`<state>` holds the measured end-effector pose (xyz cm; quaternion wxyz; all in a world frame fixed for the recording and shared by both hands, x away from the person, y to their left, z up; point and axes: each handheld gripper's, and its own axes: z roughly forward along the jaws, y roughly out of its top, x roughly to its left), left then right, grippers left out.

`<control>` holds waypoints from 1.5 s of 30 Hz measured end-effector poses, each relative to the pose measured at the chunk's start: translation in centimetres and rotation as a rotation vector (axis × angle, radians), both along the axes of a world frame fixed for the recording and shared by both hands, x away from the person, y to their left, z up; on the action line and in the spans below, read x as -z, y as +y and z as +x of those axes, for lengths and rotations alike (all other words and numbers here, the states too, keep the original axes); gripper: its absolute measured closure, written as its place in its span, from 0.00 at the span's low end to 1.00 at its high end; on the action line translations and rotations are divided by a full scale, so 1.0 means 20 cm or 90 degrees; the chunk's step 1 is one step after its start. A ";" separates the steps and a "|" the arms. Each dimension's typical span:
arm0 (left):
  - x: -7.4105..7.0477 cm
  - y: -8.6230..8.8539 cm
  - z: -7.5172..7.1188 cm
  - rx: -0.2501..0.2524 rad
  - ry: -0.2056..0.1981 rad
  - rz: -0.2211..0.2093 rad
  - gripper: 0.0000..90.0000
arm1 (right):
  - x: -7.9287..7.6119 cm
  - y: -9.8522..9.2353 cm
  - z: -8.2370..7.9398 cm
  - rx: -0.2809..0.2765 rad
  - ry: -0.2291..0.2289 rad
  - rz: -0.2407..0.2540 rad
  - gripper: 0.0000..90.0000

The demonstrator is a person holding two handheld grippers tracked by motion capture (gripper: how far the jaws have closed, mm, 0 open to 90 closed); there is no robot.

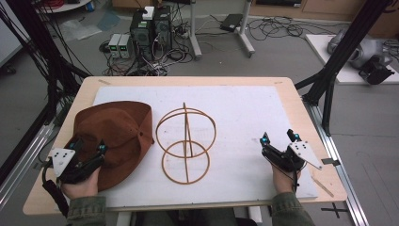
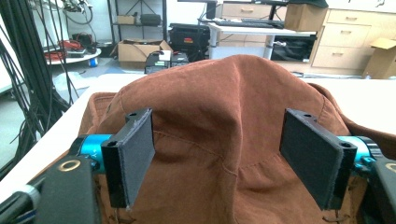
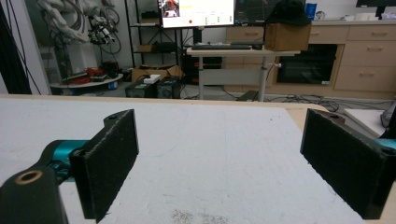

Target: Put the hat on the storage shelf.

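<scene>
While the left gripper (image 1: 89, 155) straddles the brown hat (image 1: 117, 136) with jaws apart, the right gripper (image 1: 280, 138) rests open.

I saw a matt brown cloth hat (image 1: 117, 136), a thin wooden-looking ring stand (image 1: 186, 143), and rough black gripper pads (image 2: 135, 151).

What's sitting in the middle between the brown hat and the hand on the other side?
The wire hat stand stands between the brown hat and the right gripper, as the high view shows.

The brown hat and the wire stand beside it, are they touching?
Apart. In the high view, a strip of white mat shows between the brown hat brim and the wire stand rings.
</scene>
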<state>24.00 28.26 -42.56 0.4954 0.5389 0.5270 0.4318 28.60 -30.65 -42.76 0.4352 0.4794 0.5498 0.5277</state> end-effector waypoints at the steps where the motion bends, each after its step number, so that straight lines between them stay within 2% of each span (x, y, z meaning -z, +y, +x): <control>1: 0.00 0.00 0.00 0.000 0.000 0.000 0.29 | 0.00 0.00 0.00 0.000 0.000 -0.001 0.12; 19: 0.00 0.00 0.01 0.000 0.000 -0.001 0.29 | 0.00 0.00 0.00 0.000 0.002 -0.003 0.12; 28: 0.01 0.00 0.02 0.004 0.011 -0.002 0.29 | 0.00 0.00 0.00 0.000 0.003 -0.002 0.12; 45: 0.02 -0.04 0.10 0.018 0.059 0.024 0.28 | 0.00 -0.01 0.00 -0.001 0.003 0.000 0.12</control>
